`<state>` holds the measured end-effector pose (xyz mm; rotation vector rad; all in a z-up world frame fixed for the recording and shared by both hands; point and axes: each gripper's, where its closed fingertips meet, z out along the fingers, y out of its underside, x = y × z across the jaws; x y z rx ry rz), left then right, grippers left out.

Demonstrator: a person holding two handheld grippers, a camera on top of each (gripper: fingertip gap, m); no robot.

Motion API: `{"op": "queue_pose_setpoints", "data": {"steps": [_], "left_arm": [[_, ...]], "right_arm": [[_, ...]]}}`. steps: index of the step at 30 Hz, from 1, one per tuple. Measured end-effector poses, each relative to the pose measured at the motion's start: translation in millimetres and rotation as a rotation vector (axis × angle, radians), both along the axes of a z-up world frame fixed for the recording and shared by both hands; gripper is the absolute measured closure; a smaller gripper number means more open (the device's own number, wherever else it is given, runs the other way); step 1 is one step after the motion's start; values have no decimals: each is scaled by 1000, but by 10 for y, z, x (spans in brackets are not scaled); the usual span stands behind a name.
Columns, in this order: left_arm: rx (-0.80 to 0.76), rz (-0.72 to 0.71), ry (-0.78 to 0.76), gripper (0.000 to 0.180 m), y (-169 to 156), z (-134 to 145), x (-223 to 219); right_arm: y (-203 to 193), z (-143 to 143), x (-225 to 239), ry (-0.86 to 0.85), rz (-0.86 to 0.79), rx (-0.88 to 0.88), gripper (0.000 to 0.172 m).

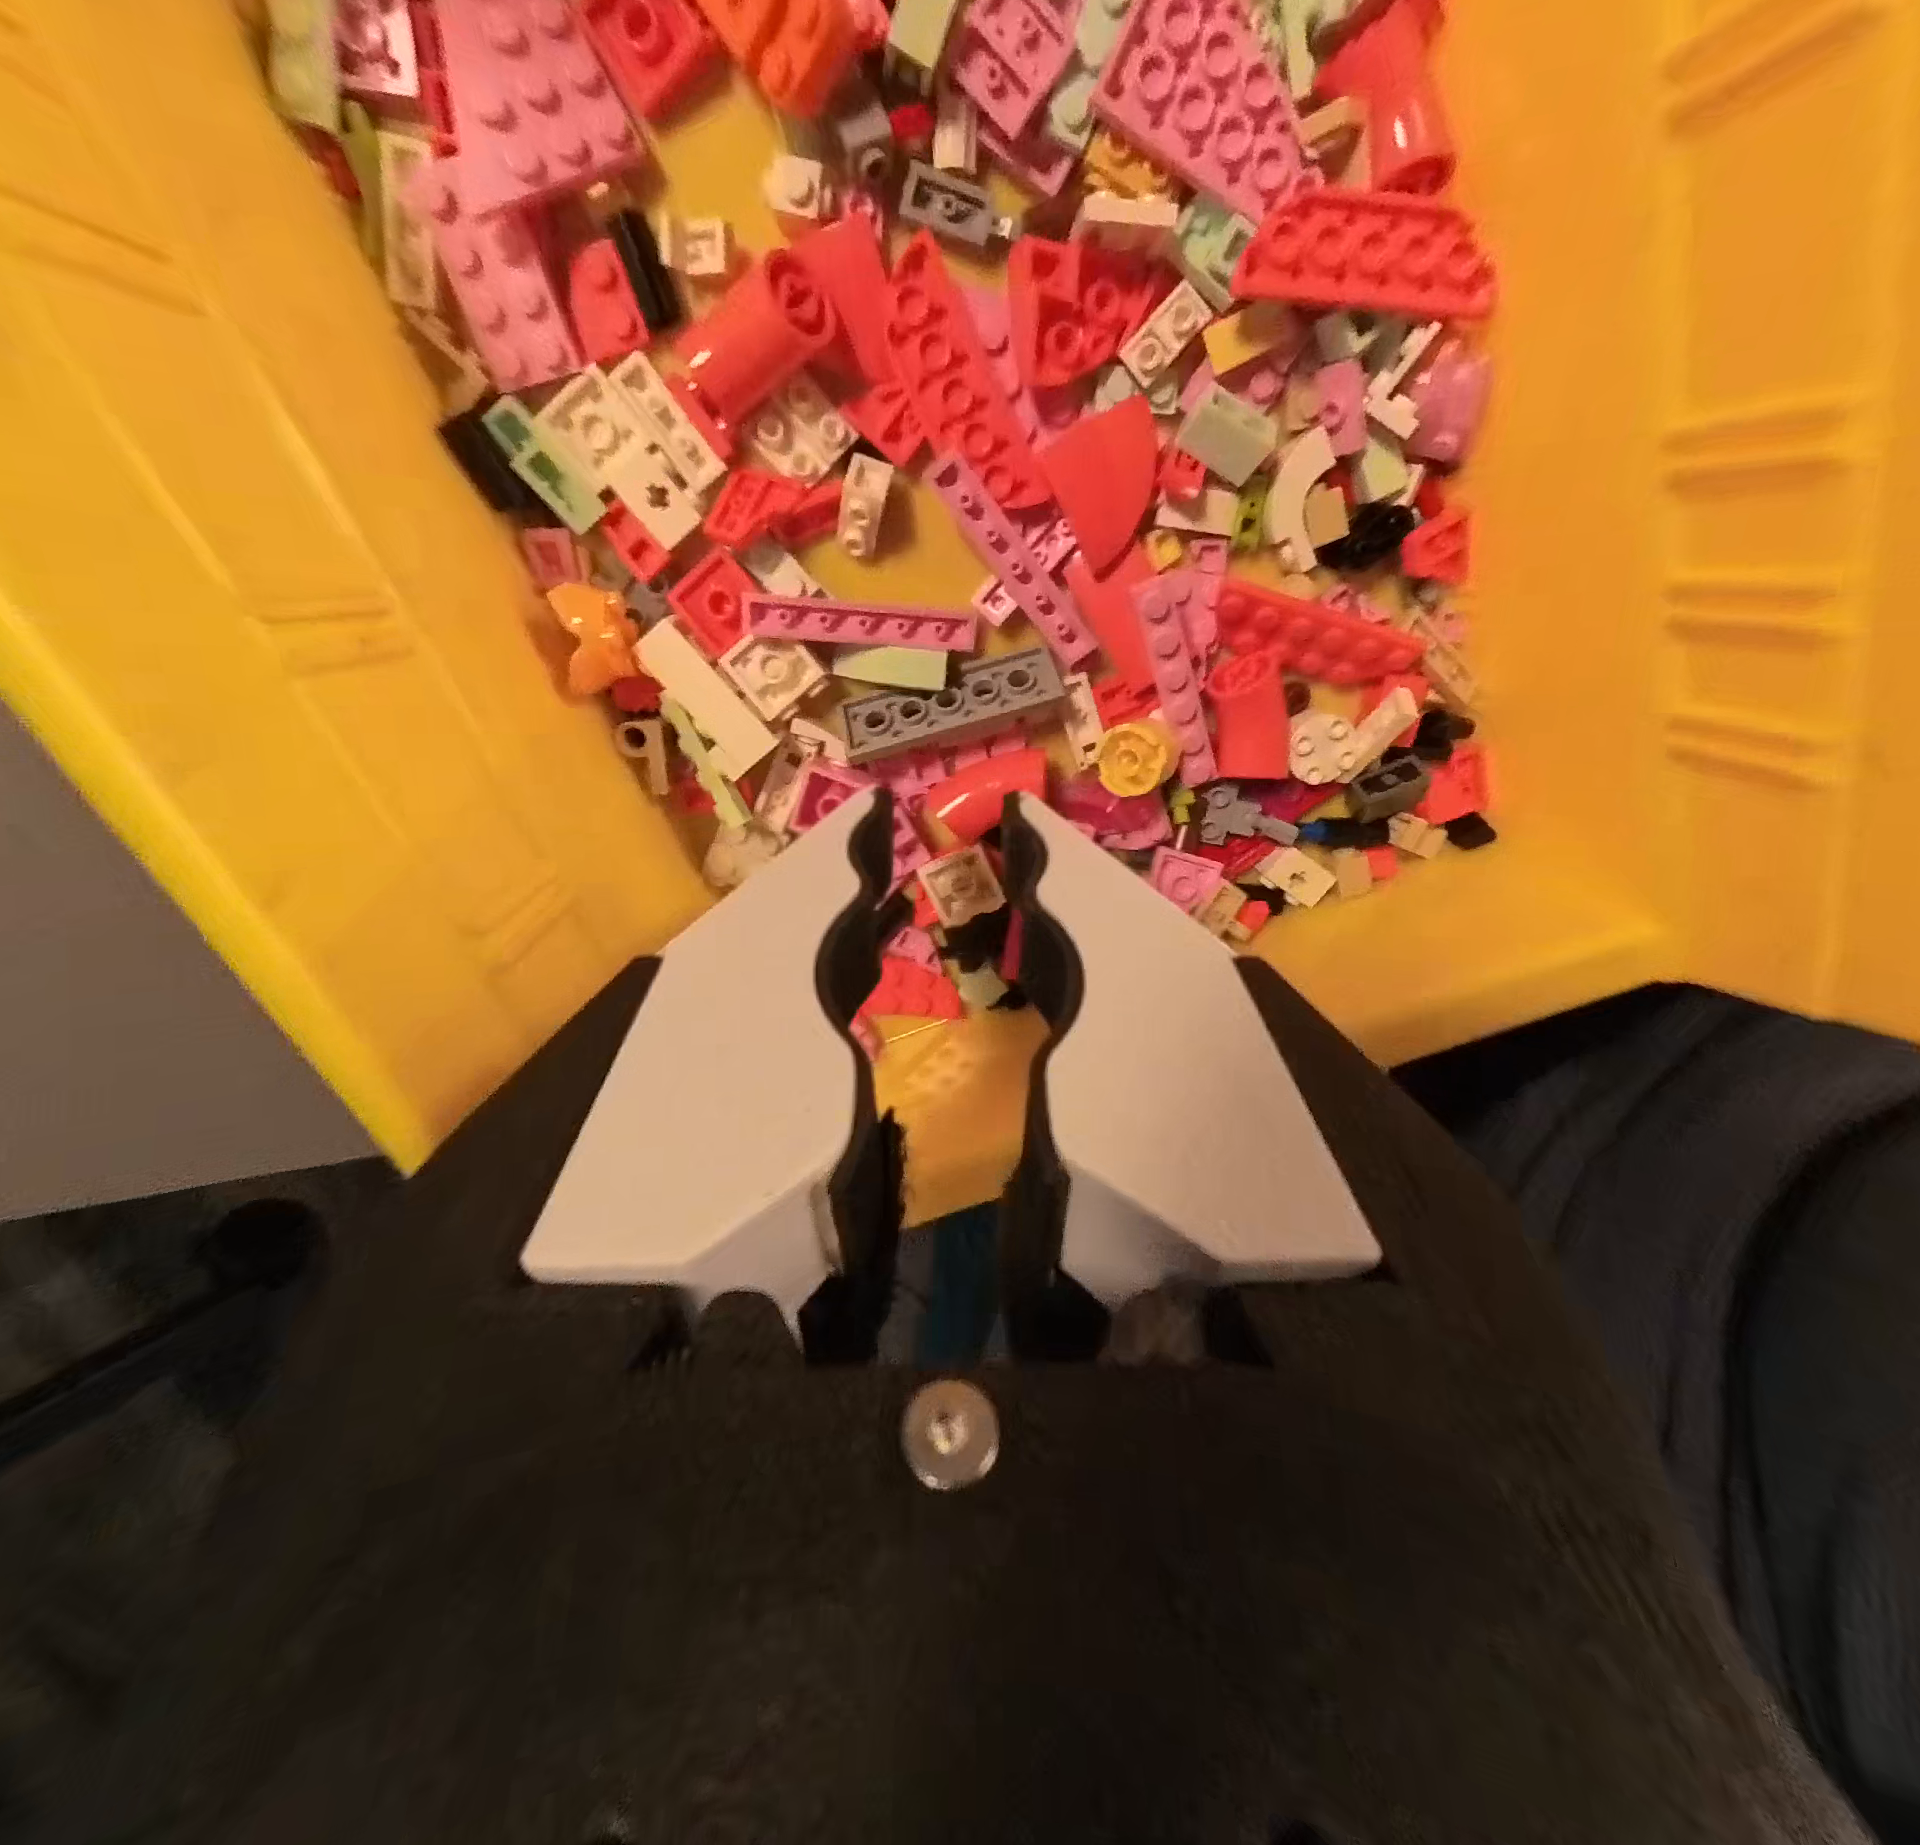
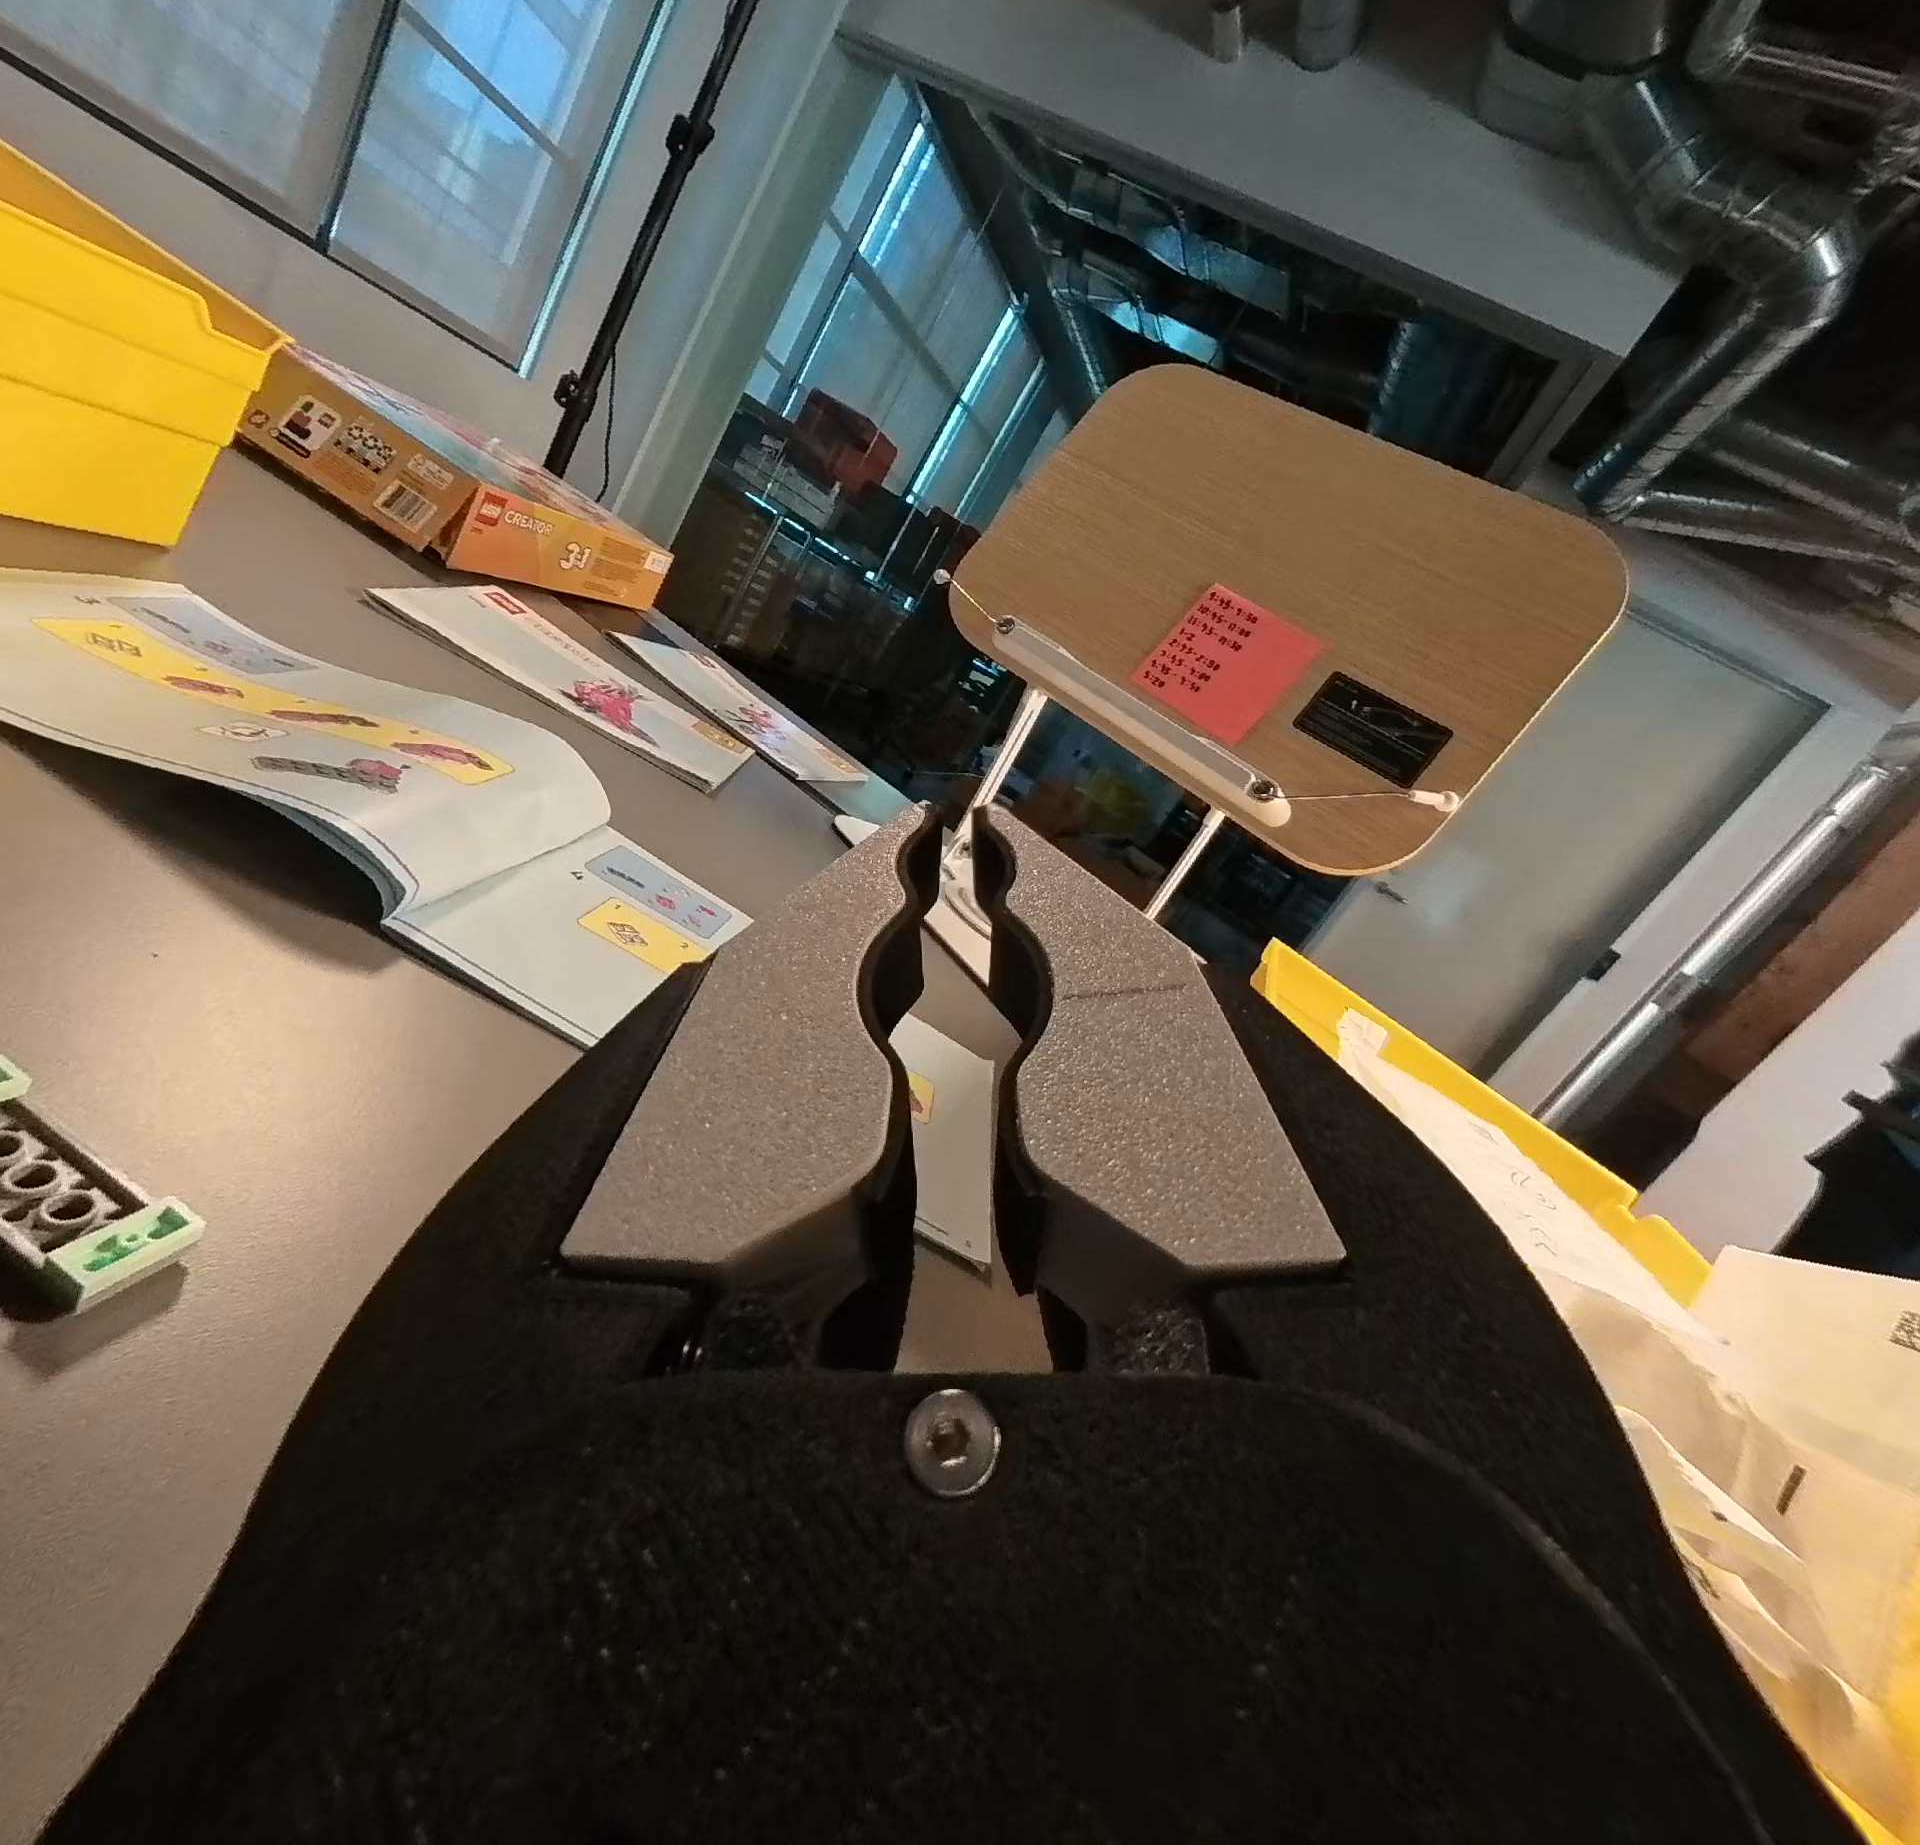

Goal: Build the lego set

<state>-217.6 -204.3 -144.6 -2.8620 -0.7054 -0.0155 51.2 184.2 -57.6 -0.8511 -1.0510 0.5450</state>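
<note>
In the left wrist view my left gripper (image 1: 945, 808), with white fingers, reaches down into a yellow bin (image 1: 312, 445) full of loose bricks, mostly pink, coral red and white. Its jaws stand narrowly apart. A coral-red curved brick (image 1: 977, 796) and a small white brick (image 1: 961, 879) lie between the fingertips. The left pad stands clear of the red brick. The view is blurred. In the right wrist view my right gripper (image 2: 956, 824), with grey fingers, is shut with nothing between the pads. It is raised over a dark table (image 2: 208, 1016) and points at a wooden stand board (image 2: 1288, 548).
A grey holed beam (image 1: 951, 720) and a yellow round piece (image 1: 1136, 756) lie just beyond the left tips. On the table are an open booklet (image 2: 312, 756), closed booklets (image 2: 561, 673), an orange box (image 2: 468, 507), stacked yellow bins (image 2: 104, 372), a small grey build (image 2: 73, 1213) and a bin of bags (image 2: 1455, 1099). One gripper's finger ends stand about 50 cm off the other's. My left gripper is the nearer one to the yellow round piece (image 1: 1136, 756): about 4 cm, against 45 cm.
</note>
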Motion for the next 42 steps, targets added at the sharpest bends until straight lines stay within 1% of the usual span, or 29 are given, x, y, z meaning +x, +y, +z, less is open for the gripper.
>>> {"op": "queue_pose_setpoints", "data": {"steps": [3,5,7,9,12,13,14,15,17,21,27,29,31,32,38,42], "left_arm": [[14,-39,-39,161,100,-11,54],[-6,-43,-17,160,118,-14,27],[-76,-43,18,166,43,-27,-29],[-153,-45,30,165,-53,-35,-65],[-307,-70,40,162,-243,-55,-106],[-349,-97,38,169,-290,-67,-117],[-388,-109,45,172,-335,-78,-152],[-415,-111,41,172,-365,-89,-172],[-432,-137,6,167,-370,-120,-149],[-474,-189,10,156,-364,-174,-166],[-500,-183,-26,155,-381,-241,-160],[-515,-184,-33,159,-406,-268,-171],[-509,-189,-33,171,-401,-283,-183],[-488,-193,-22,174,-366,-279,-199],[-292,-188,-40,174,-80,-127,-148],[-141,-196,-105,174,127,-14,-48]], "right_arm": [[-5,-8,-8,-5,3,1,169],[-5,-14,-15,-8,4,0,169],[-3,-23,-21,-12,4,0,169],[-2,-26,-24,-14,4,-2,169],[-3,-24,-28,-14,6,-2,169],[-4,-22,-29,-13,6,-1,170],[-7,-20,-31,-13,7,0,170],[-10,-18,-31,-14,8,1,170],[-15,-20,-34,-15,9,2,170],[-21,-11,-29,-13,10,2,170],[-42,-8,-36,-14,18,3,170],[-49,-6,-37,-15,19,6,171],[-53,-5,-39,-15,20,7,171],[-55,-6,-40,-16,20,7,171],[-59,-9,-50,-20,19,10,171],[-57,-8,-50,-20,19,9,171]]}}
